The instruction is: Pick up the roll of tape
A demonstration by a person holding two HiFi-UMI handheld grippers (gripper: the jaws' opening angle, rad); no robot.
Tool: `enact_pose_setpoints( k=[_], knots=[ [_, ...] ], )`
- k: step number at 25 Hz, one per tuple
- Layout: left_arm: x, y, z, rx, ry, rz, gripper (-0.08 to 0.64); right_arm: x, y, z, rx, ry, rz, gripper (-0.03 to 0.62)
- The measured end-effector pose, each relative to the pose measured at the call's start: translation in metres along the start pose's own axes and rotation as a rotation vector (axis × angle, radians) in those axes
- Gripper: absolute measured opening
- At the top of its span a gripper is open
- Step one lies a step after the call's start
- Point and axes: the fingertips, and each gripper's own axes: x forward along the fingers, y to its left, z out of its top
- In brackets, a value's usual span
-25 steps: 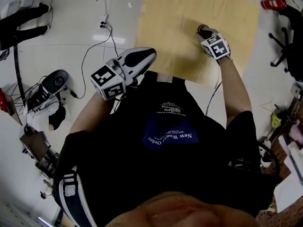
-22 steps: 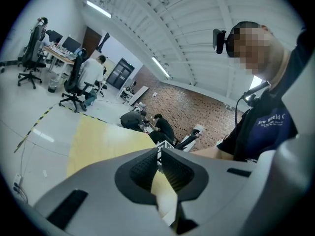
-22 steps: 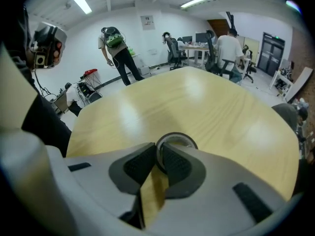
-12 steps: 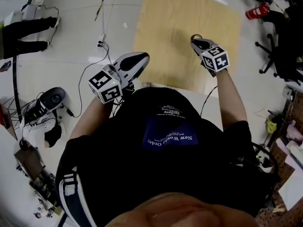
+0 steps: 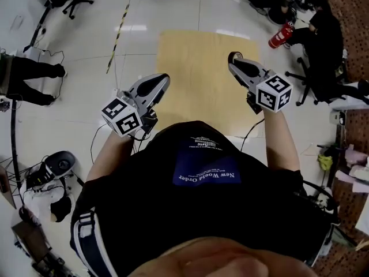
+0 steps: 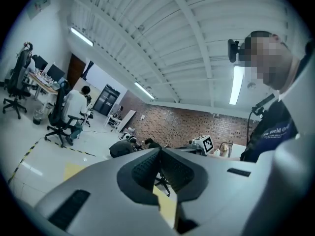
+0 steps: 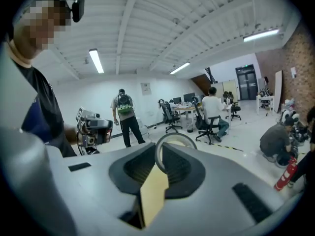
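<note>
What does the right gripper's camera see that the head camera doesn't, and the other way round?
Only the right gripper view: a close look at the roll of tape pinched between its jaws, a person with a backpack, ceiling lights. Only the head view: the whole tan tabletop from above and the right gripper from outside. Both: the left gripper and the red fire extinguisher.

Smooth wood table (image 5: 196, 68), glossy floor (image 5: 75, 68), matt grey plastic right gripper (image 7: 159, 149)

Tan table (image 5: 199, 68) between left gripper (image 5: 162, 79) and right gripper (image 5: 235, 60), roll of tape (image 5: 232, 56) at right gripper's tip
</note>
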Motion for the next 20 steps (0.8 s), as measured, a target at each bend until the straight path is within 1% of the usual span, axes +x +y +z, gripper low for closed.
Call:
enact_pose_setpoints(
  k=[2,5,9,16,20],
  knots=[
    [0.008,-0.012,0.012,0.014,-0.008,0.001,0.008,-0.023,0.005,0.022,0.006,-0.05,0.005,0.035],
    [0.018,-0.028,0.03,0.057,-0.018,-0.001,0.008,-0.056,0.012,0.052,-0.005,-0.124,0.006,0.035],
    [0.015,-0.032,0.053,0.111,-0.046,0.002,0.006,-0.077,0.025,0.086,-0.036,-0.201,0.009,0.035],
    [0.01,-0.037,0.075,0.154,-0.084,0.019,0.006,-0.103,0.041,0.112,-0.066,-0.289,0.025,0.035],
    [0.007,-0.04,0.081,0.174,-0.097,0.028,0.006,-0.112,0.052,0.119,-0.061,-0.337,0.067,0.035]
  ],
)
